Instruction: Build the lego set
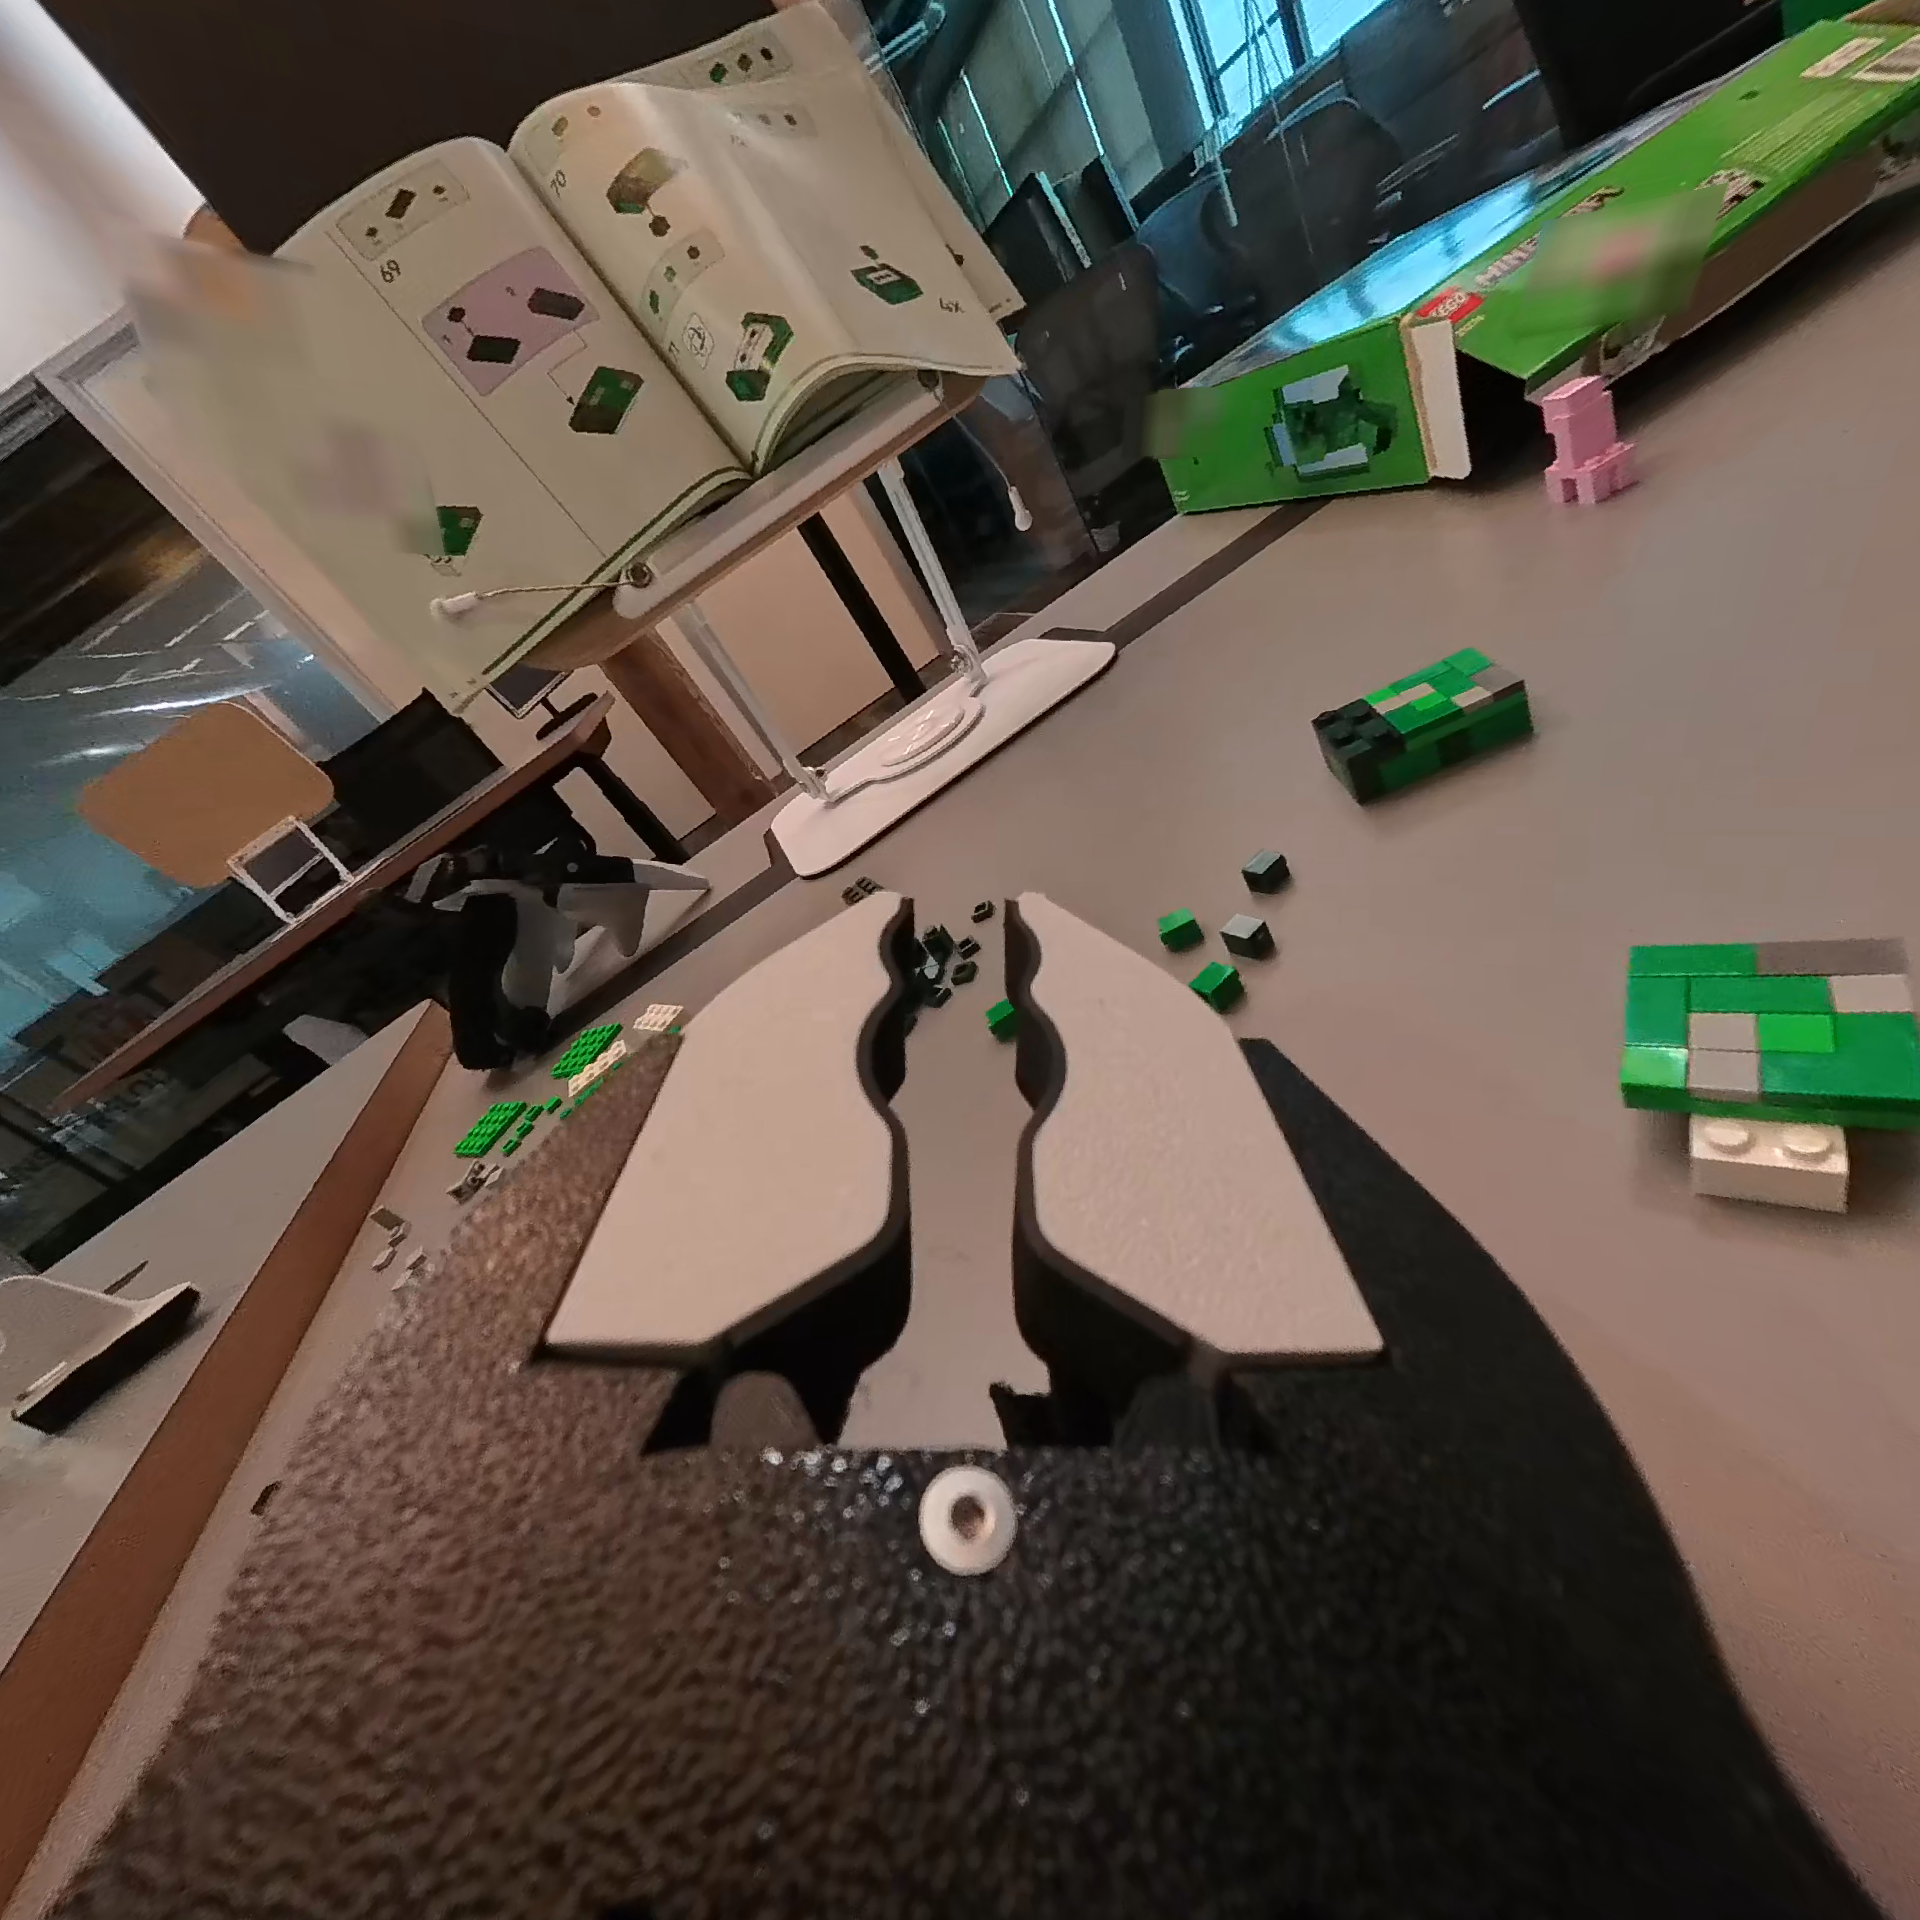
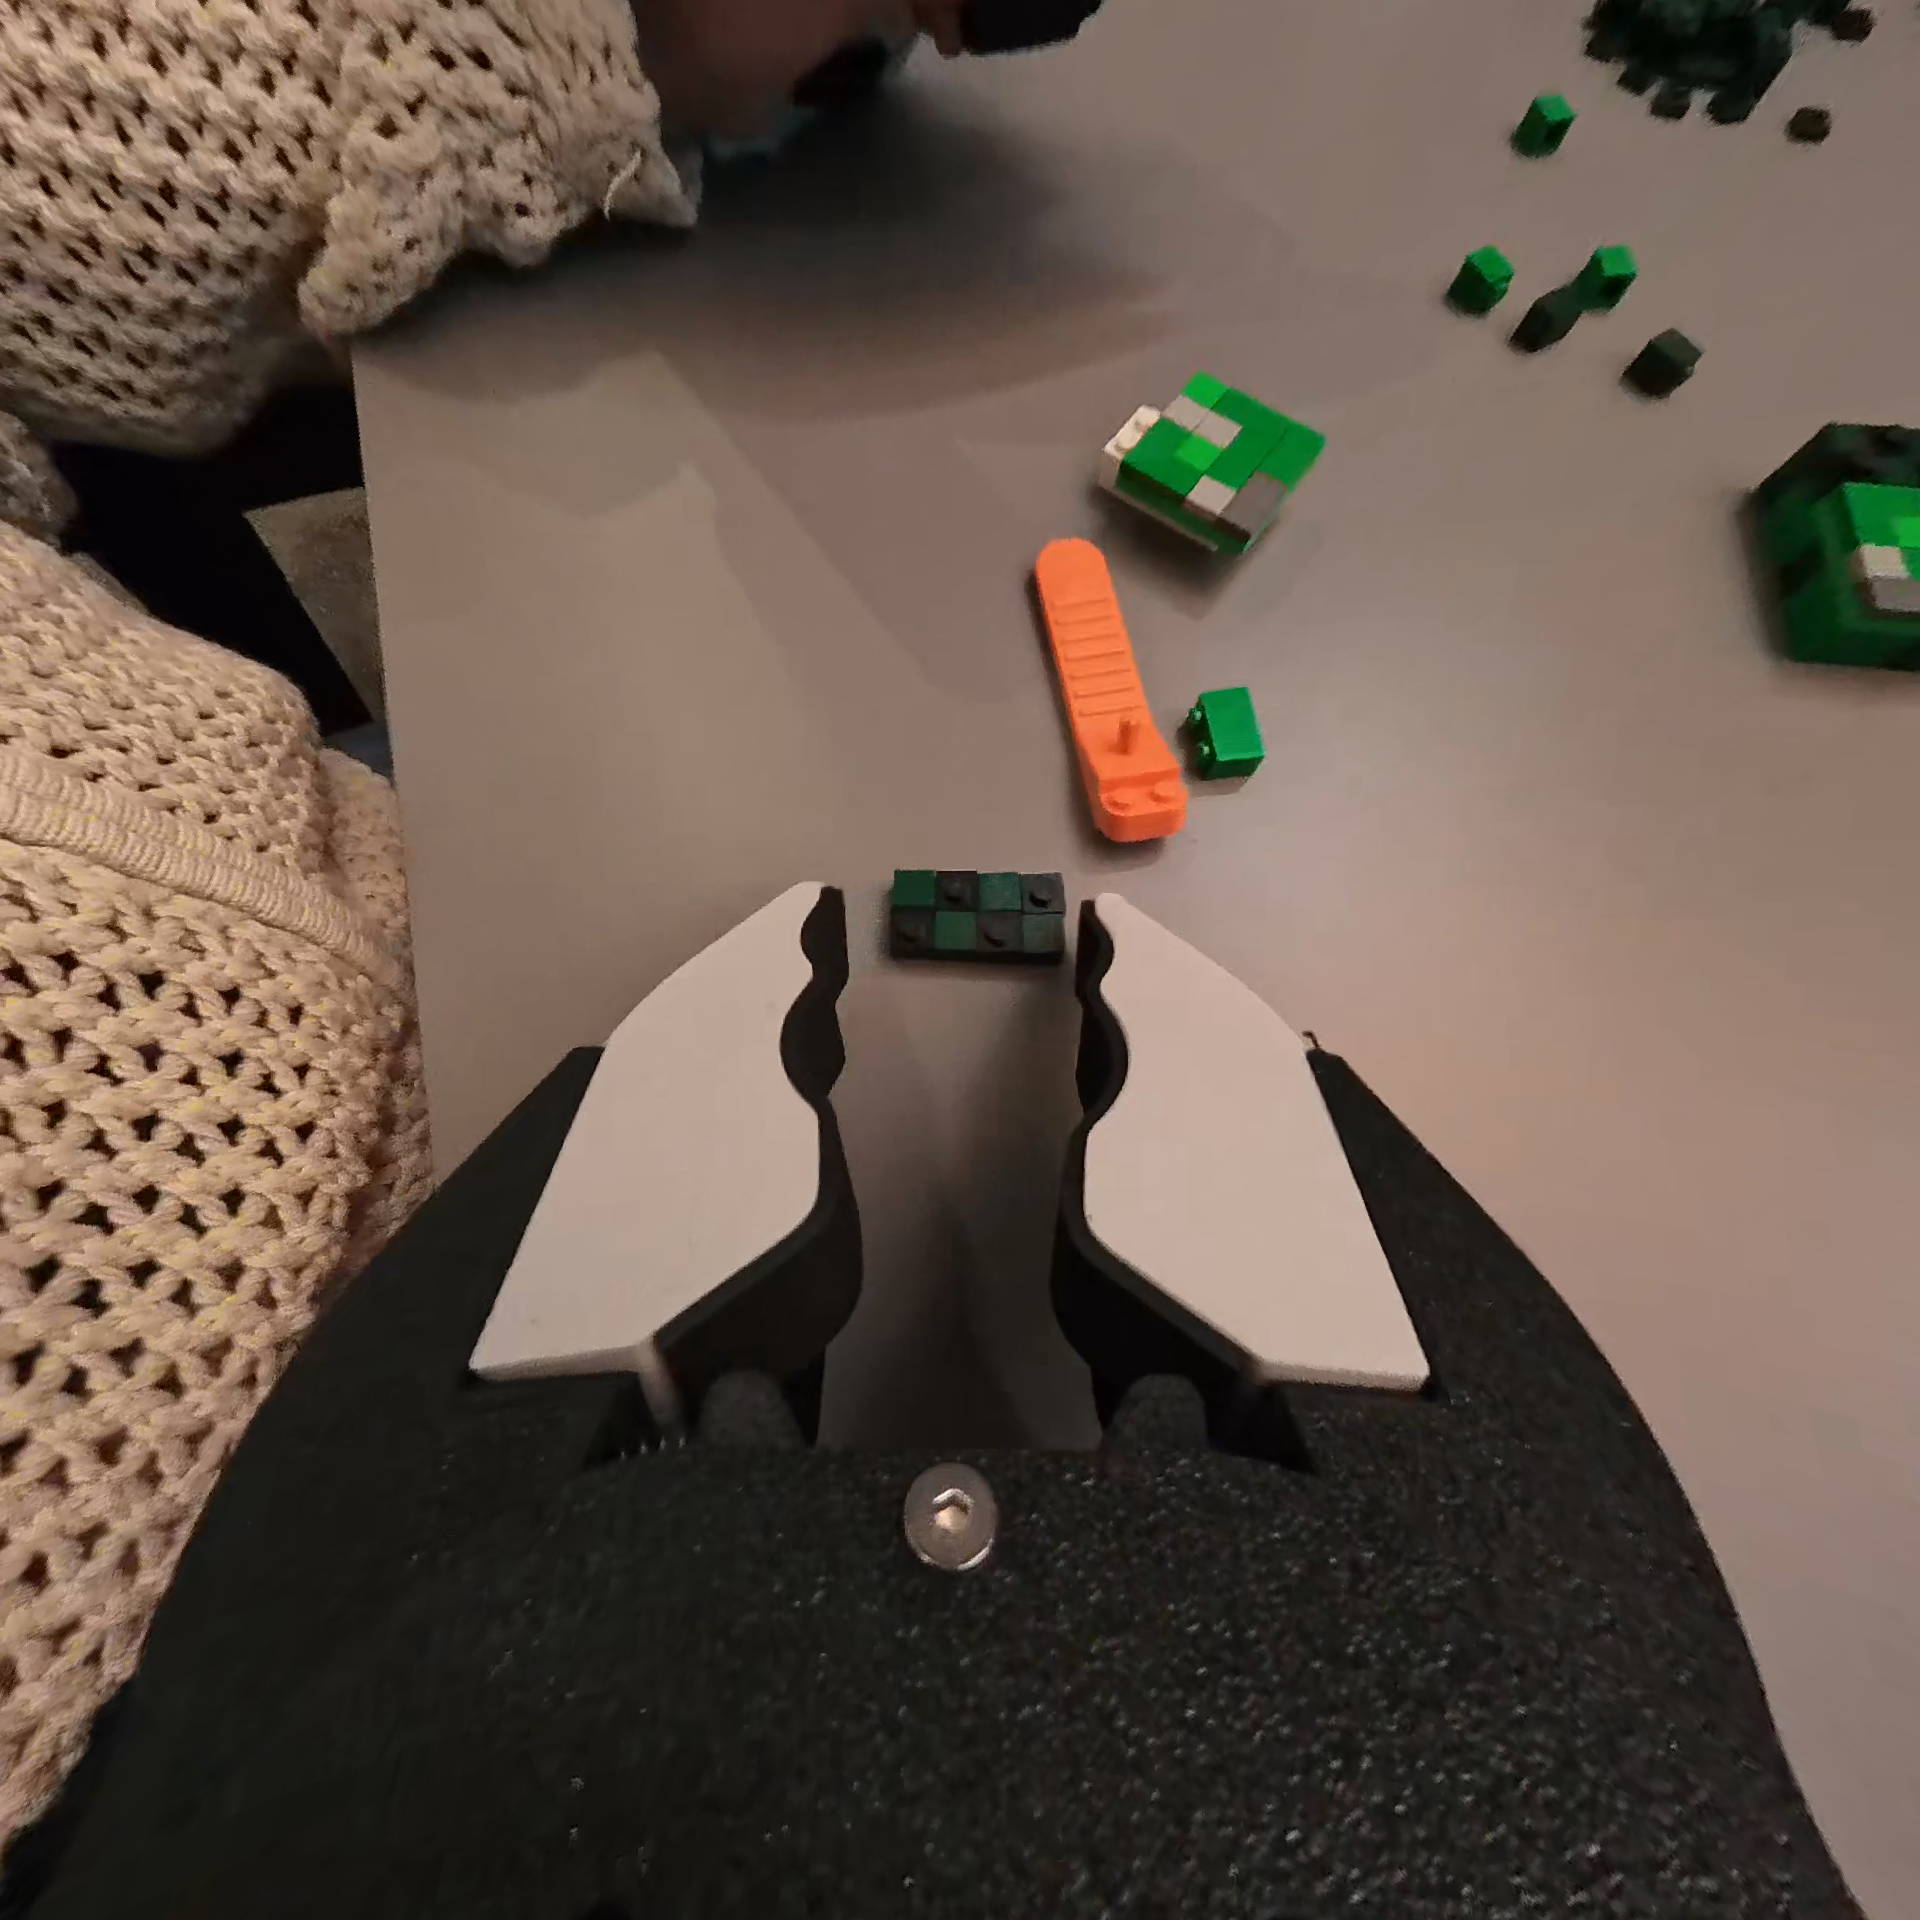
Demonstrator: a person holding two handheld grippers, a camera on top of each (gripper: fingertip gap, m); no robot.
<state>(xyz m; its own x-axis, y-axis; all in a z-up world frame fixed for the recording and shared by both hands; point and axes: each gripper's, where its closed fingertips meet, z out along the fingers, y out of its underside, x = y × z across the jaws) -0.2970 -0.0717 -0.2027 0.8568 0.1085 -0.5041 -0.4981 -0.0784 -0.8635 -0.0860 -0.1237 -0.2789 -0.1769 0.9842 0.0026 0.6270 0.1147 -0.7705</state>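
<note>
Ahead of our right tongs (image 2: 966, 914), spread wide, a dark green plate (image 2: 977, 914) lies between the tips, with bare worktop (image 2: 644, 623) to its left up to the edge. An orange separator (image 2: 1107, 691) and a green brick (image 2: 1228, 732) block the centre right of the frame; a knitted sleeve (image 2: 208, 935) crowds the left. Before our left tongs (image 1: 958, 914), parted narrowly, small dark pieces (image 1: 940, 956) litter the channel. A green block (image 1: 1766, 1023) closes the right side, and a book stand (image 1: 935, 758) rises in the upper centre. Between them the worktop lies free.
</note>
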